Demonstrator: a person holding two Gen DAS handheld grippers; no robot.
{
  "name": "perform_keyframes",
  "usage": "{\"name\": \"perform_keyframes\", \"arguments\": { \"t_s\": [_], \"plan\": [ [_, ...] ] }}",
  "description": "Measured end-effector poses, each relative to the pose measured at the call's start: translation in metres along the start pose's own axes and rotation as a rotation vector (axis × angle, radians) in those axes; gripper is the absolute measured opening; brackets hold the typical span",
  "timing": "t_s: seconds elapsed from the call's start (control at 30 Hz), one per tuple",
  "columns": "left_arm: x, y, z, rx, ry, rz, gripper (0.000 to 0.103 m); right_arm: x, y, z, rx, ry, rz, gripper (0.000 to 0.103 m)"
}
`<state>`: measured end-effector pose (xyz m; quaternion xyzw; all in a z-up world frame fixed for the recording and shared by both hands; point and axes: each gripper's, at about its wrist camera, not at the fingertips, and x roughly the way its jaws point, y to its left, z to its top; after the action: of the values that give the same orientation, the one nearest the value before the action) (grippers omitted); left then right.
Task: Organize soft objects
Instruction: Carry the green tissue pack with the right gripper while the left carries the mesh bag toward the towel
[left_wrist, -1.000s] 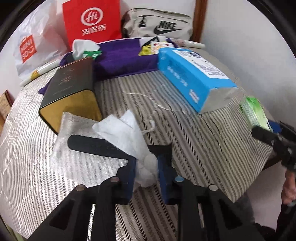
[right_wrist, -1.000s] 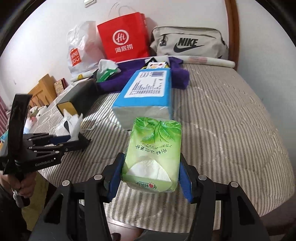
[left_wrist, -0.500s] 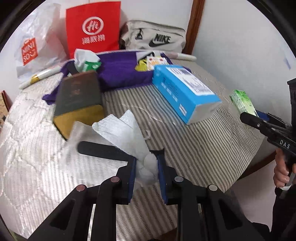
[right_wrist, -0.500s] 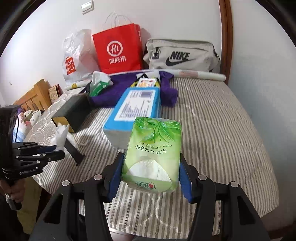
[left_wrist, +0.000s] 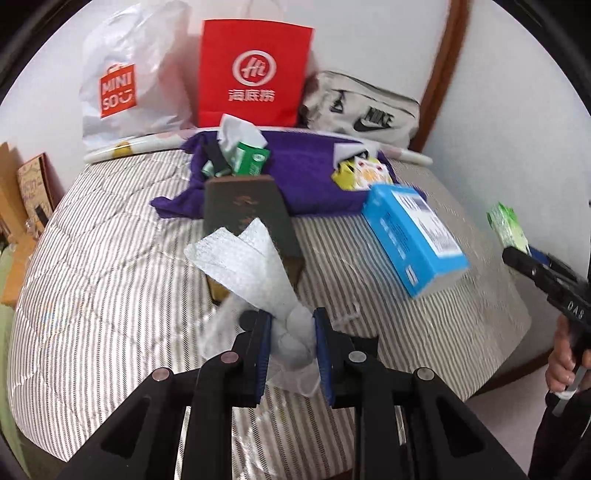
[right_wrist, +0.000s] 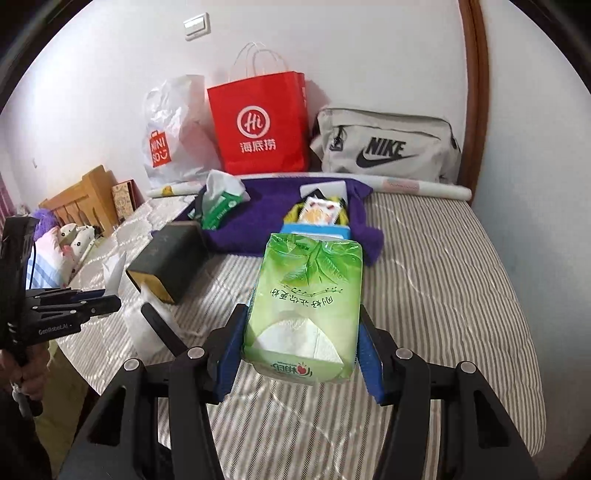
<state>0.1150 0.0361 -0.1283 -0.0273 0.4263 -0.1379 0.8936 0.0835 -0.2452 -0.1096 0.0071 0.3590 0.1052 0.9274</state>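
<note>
My left gripper (left_wrist: 291, 334) is shut on a crumpled white tissue (left_wrist: 251, 269) and holds it above the striped bed (left_wrist: 110, 277). It also shows at the left of the right wrist view (right_wrist: 107, 301). My right gripper (right_wrist: 301, 354) is shut on a green tissue pack (right_wrist: 306, 295), held above the bed; the pack also shows in the left wrist view (left_wrist: 508, 227). A blue tissue box (left_wrist: 410, 236), a dark box (left_wrist: 251, 218) and a purple cloth (left_wrist: 306, 177) lie on the bed.
A red paper bag (left_wrist: 253, 74), a white Miniso bag (left_wrist: 122, 85) and a grey Nike bag (left_wrist: 362, 110) stand against the back wall. An open green tissue pack (left_wrist: 240, 151) and small packets (left_wrist: 360, 171) lie on the purple cloth. A wooden headboard (right_wrist: 79, 197) is at left.
Both grippers have risen and drawn back from the bed, each keeping its hold. The tissue now hangs clear of the silvery sheet it lay on.
</note>
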Motion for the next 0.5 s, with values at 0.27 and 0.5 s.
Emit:
{"name": "perform_keyframes", "arguments": {
  "t_s": [0.27, 0.5],
  "plan": [
    [0.005, 0.024, 0.022, -0.086, -0.005, -0.027, 0.022, 0.014, 0.002, 0.021, -0.015, 0.006, 0.019, 0.055],
    [0.009, 0.031, 0.042, -0.096, -0.013, -0.045, 0.022, 0.031, 0.001, 0.036, -0.011, 0.019, 0.021, 0.055]
  ]
}}
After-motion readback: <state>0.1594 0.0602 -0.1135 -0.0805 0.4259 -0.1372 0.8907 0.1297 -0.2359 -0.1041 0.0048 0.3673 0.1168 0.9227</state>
